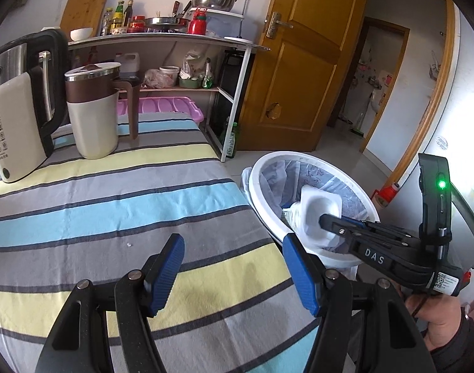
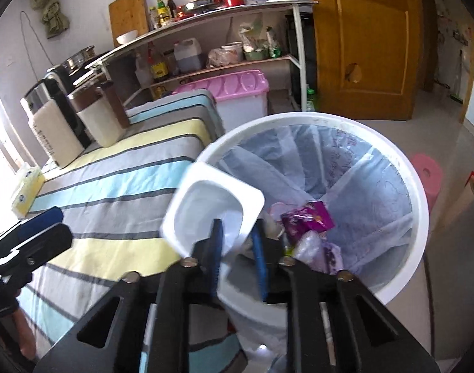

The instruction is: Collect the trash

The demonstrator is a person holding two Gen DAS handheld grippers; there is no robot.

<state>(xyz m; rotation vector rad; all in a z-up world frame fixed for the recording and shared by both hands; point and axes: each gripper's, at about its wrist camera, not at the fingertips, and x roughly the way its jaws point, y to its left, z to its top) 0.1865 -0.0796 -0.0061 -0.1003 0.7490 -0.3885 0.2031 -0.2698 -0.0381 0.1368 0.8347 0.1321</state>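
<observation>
A white plastic cup hangs tilted over the near rim of the white lined trash bin. My right gripper is shut on the cup's wall, one blue pad inside it and one outside. In the left wrist view the same cup sits at the right gripper's tip above the bin. A purple wrapper and clear plastic scraps lie in the bin. My left gripper stands open over the striped cloth, nothing between its fingers. A tiny white crumb lies on the cloth.
A steel kettle and a brown-and-cream jug stand at the cloth's far left. A tissue pack lies at its left edge. Behind are a pink-lidded box, a loaded shelf rack and a wooden door. A pink stool stands beyond the bin.
</observation>
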